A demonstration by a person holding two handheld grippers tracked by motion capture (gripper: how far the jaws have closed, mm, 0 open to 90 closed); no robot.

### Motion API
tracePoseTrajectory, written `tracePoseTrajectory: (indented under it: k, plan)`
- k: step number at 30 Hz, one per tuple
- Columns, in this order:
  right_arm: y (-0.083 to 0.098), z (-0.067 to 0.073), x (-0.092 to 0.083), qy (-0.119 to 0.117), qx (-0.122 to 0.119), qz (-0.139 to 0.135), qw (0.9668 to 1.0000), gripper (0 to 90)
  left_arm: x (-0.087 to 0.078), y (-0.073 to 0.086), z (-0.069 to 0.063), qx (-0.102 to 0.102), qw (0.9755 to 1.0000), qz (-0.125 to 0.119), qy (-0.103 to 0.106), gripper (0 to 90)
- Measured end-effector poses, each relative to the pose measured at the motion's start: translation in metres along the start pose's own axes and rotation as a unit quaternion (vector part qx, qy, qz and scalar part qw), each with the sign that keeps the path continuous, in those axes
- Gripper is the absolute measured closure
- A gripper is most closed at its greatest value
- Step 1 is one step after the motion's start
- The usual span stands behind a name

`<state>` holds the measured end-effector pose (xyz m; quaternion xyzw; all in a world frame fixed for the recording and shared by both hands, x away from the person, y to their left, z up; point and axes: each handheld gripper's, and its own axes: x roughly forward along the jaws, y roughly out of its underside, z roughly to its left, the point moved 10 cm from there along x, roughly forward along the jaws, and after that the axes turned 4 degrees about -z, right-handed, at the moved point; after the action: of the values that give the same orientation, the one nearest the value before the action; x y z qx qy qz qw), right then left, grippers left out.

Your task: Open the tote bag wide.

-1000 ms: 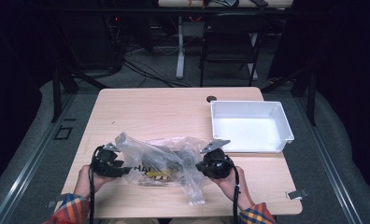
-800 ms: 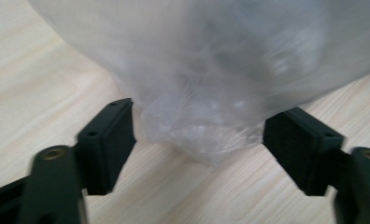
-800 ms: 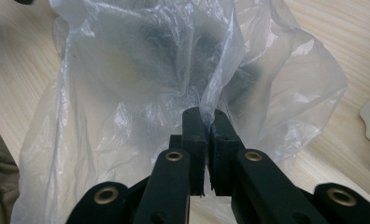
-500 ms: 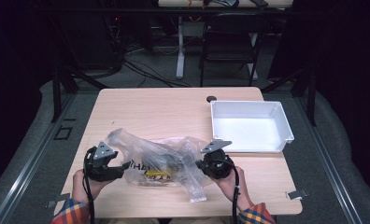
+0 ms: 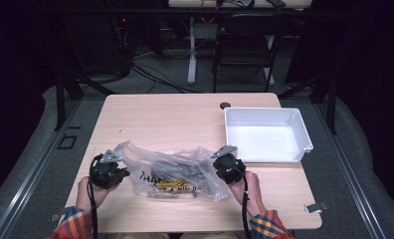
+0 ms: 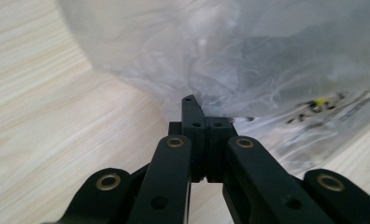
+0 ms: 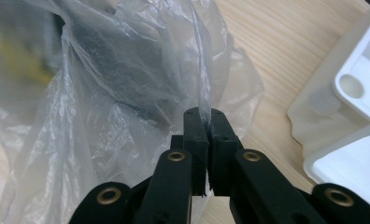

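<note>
Both grippers' fingers pinch the crinkled clear plastic bag [image 5: 172, 172].
Left gripper [image 6: 202, 116] just closed on film; right gripper [image 7: 204, 122] clamps a fold beside the white plastic tray [image 5: 264, 137].

Brightly and evenly lit on the table [image 5: 185, 119] from above, dark all around it, soft and grainy in the high view, blurred at close range on the bag [image 7: 29, 51].

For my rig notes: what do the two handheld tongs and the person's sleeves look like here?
Both the left tongs and the right tongs are black, each topped by a grey three-cornered plate and trailing a black cable. Up close, the jaws are black link bars with brass-coloured pivot rings. The sleeves are plaid in orange, blue and yellow.
</note>
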<state>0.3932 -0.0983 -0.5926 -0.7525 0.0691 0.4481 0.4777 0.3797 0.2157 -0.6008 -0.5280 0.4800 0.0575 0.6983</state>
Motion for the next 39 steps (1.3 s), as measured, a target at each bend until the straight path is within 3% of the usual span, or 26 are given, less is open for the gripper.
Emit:
tracePoseTrajectory:
  k: [3,4,8,14,17,20,21,22,24,27,29,32,35,39]
  plan:
    - [0.002,-0.003,0.004,0.005,0.003,0.005,1.0,88.2,0.004,0.005,0.005,-0.029,0.9996,0.004,0.002,90.0]
    - [0.002,-0.004,0.006,0.006,0.002,0.008,0.9999,88.3,0.003,0.009,0.009,-0.018,0.9996,0.019,0.003,90.0]
    - [0.007,-0.01,0.011,0.02,0.005,0.022,0.9996,88.5,0.006,0.016,0.018,-0.026,0.999,0.037,-0.007,90.0]
    - [0.017,-0.017,0.014,0.042,0.0,0.047,0.998,88.8,0.012,0.031,0.024,-0.014,0.996,0.088,-0.009,90.0]
    - [0.023,-0.016,0.019,0.036,-0.001,0.063,0.9974,88.7,0.014,0.037,0.023,-0.003,0.9937,0.112,-0.004,90.0]
    - [0.024,-0.013,0.02,0.028,-0.002,0.066,0.9974,88.2,0.01,0.036,0.021,-0.003,0.9932,0.116,0.009,84.3]
    - [0.023,-0.013,0.017,0.025,0.0,0.06,0.9979,87.2,0.007,0.035,0.021,-0.007,0.9933,0.115,0.011,76.9]
    - [0.02,-0.012,0.012,0.014,0.004,0.051,0.9986,85.9,0.0,0.033,0.021,-0.015,0.9933,0.114,0.016,60.1]
    - [0.018,-0.012,0.009,0.012,0.007,0.044,0.9989,85.6,-0.006,0.031,0.022,-0.016,0.9936,0.11,0.018,55.1]
    - [0.014,-0.012,0.002,0.004,0.011,0.032,0.9994,85.4,-0.018,0.031,0.026,-0.026,0.9942,0.103,0.018,40.1]
    - [0.011,-0.011,-0.001,-0.004,0.016,0.019,0.9997,84.8,-0.031,0.029,0.032,-0.043,0.9943,0.095,0.024,32.5]
    - [0.01,-0.01,-0.002,-0.006,0.015,0.015,0.9998,84.7,-0.04,0.026,0.036,-0.05,0.9949,0.085,0.022,28.9]
    - [0.006,-0.007,-0.005,-0.014,0.018,0.008,0.9997,83.4,-0.056,0.015,0.036,-0.055,0.9966,0.056,0.024,22.4]
    - [0.004,-0.004,-0.007,-0.021,0.018,0.004,0.9996,82.5,-0.077,-0.003,0.025,-0.033,0.9987,0.024,0.029,19.4]
